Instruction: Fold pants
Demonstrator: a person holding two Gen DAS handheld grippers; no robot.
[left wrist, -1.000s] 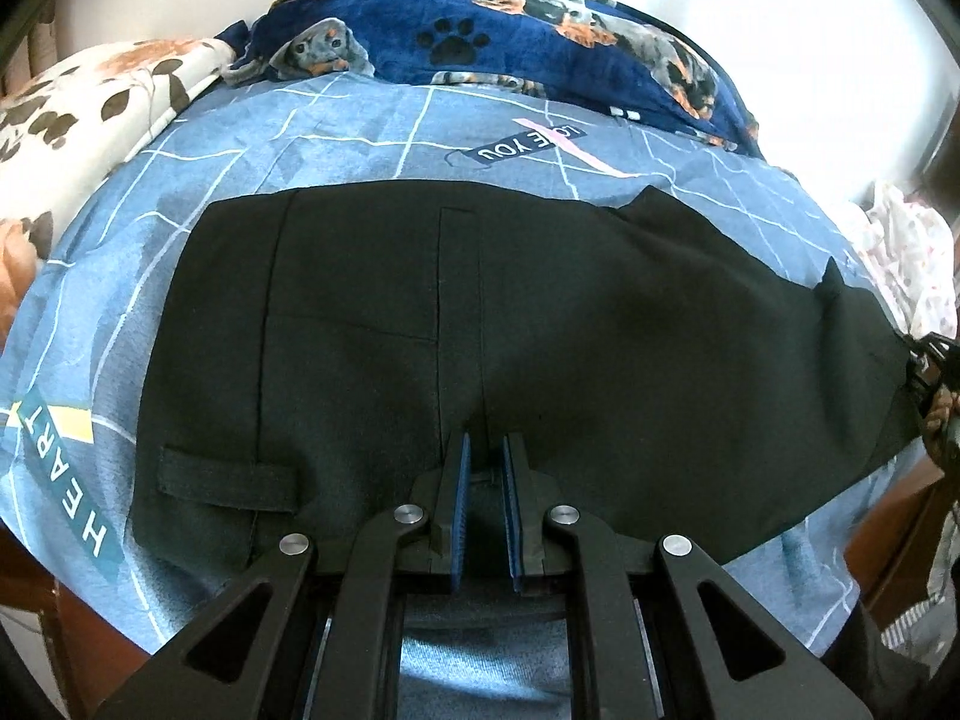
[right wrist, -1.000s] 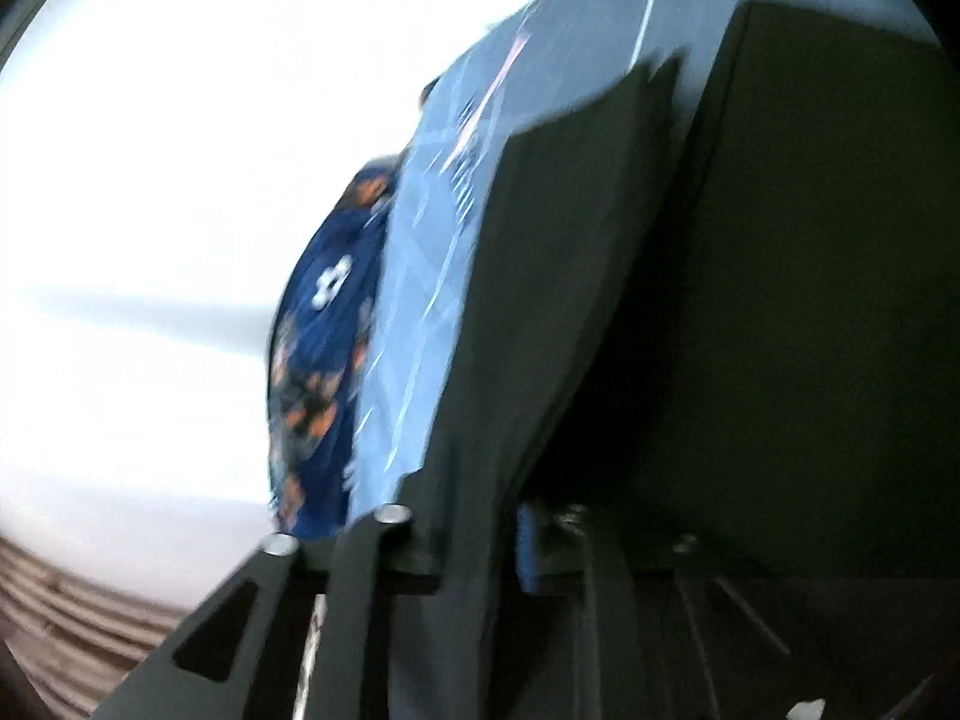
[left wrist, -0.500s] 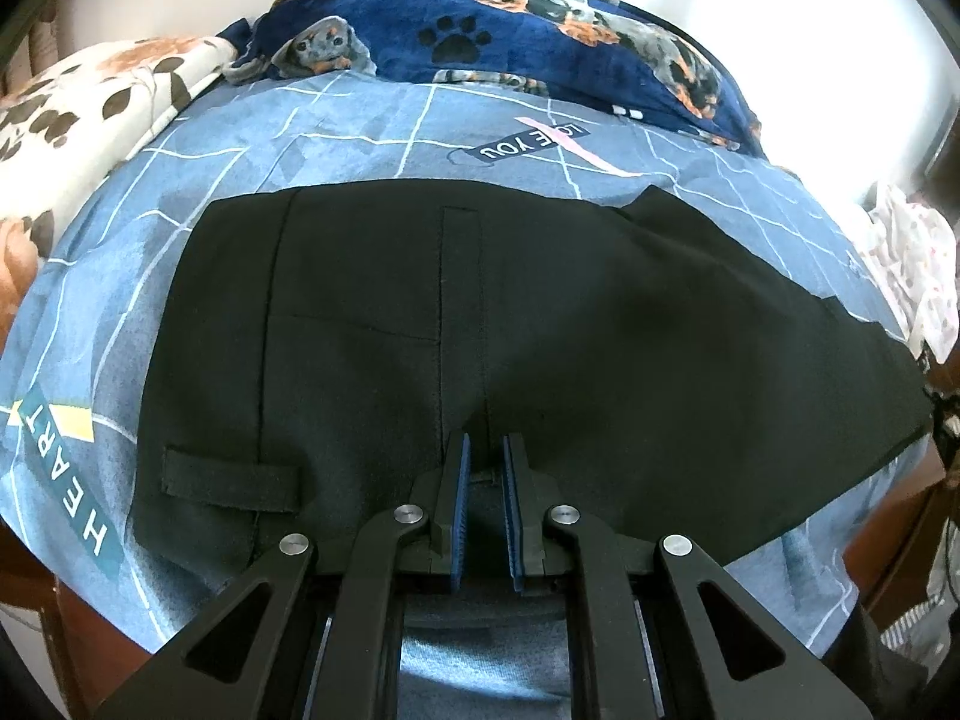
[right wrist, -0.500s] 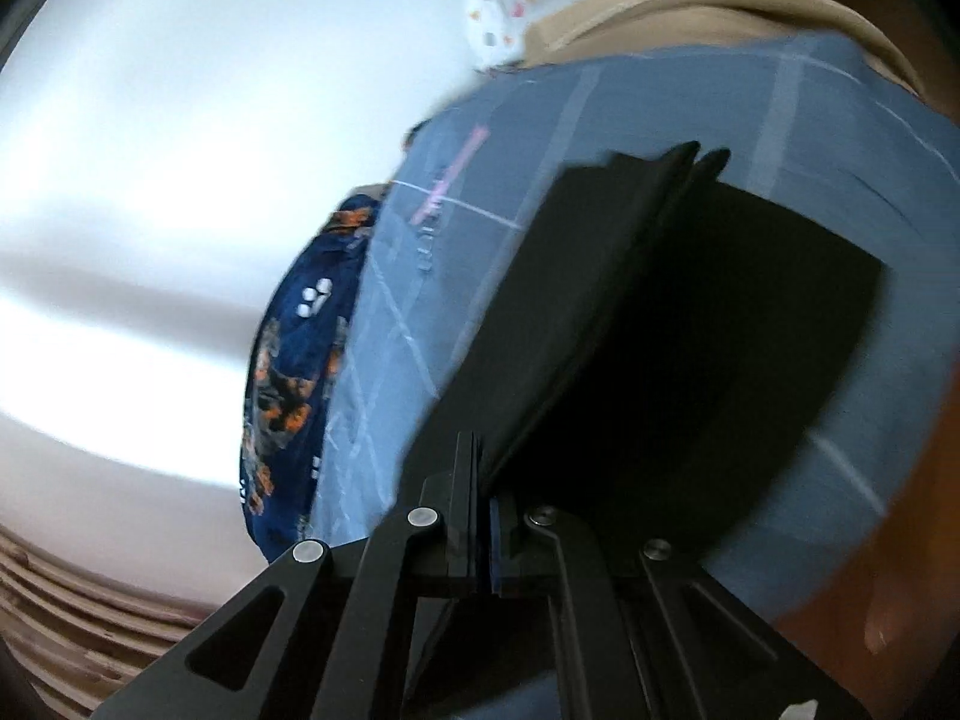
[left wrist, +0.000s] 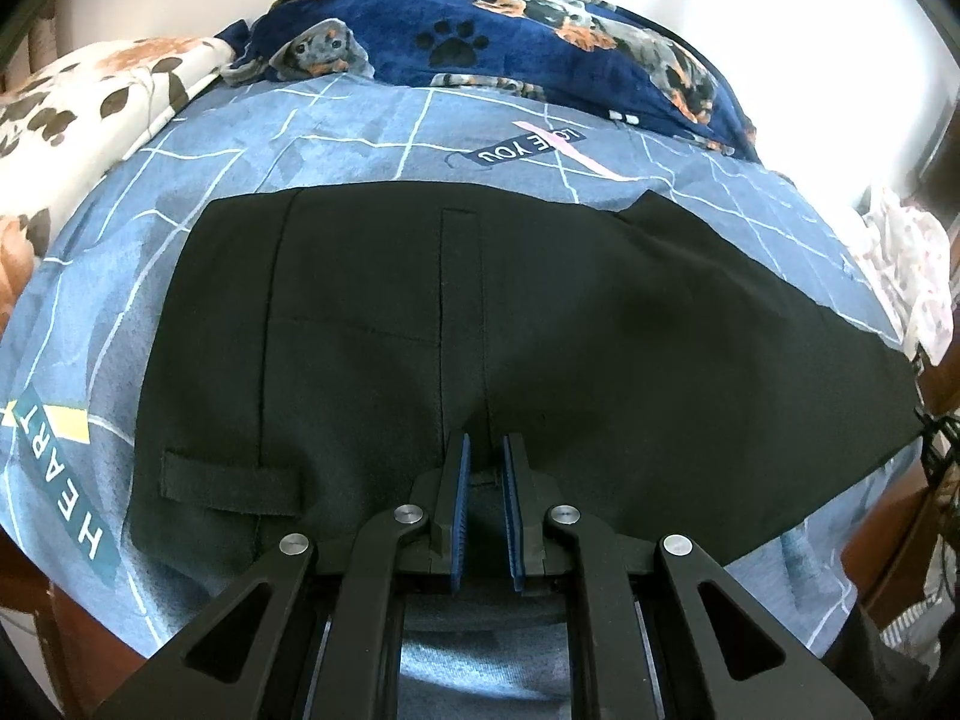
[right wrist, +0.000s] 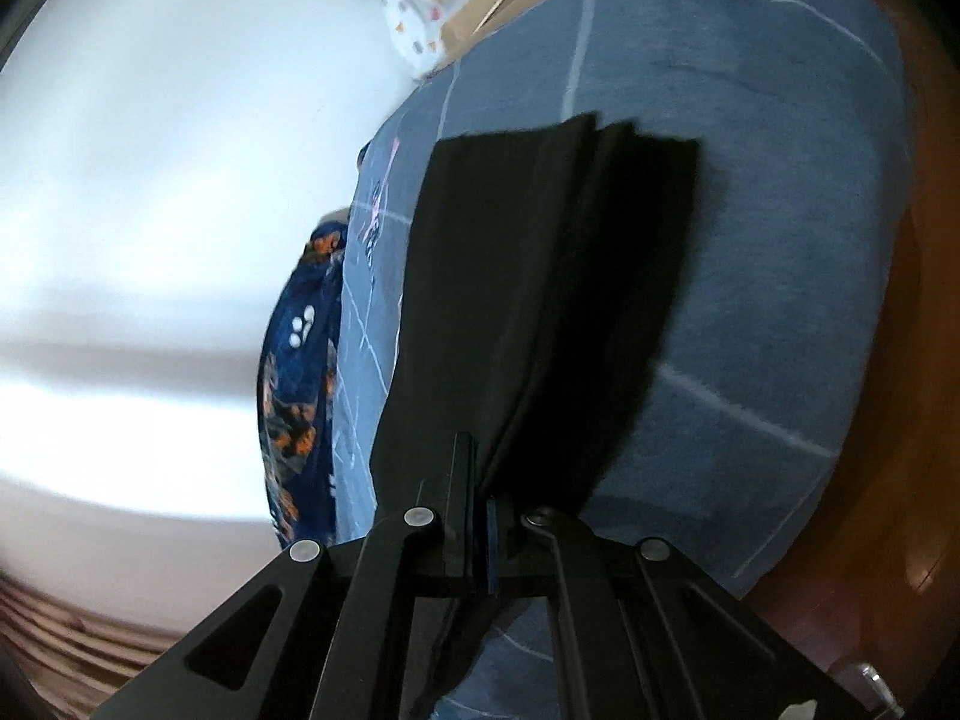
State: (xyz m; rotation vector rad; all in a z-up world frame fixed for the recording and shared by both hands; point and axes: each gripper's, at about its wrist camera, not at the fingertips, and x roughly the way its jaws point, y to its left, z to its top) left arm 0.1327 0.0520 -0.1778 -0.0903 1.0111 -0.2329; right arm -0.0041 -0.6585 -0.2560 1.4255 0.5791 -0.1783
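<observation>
Black pants (left wrist: 480,312) lie spread flat across the blue-grey bed sheet (left wrist: 360,144), waistband and belt loops at the left, the leg running off to the right edge. My left gripper (left wrist: 485,465) sits at the pants' near edge, its blue pads shut on a narrow fold of the black fabric. In the right wrist view the pants (right wrist: 528,300) stretch away from my right gripper (right wrist: 480,480) as stacked layers. That gripper is shut on the leg end, held just above the sheet (right wrist: 780,240).
A navy dog-print blanket (left wrist: 510,42) is bunched along the bed's far side. A cream floral cover (left wrist: 78,108) lies at the far left and a white spotted cloth (left wrist: 912,276) at the right. The wooden bed frame (right wrist: 900,480) borders the sheet.
My right gripper has pulled the leg end outward to the right, so the leg now lies longer and flatter. Its jaws have closed fully on the fabric. The left gripper has not moved.
</observation>
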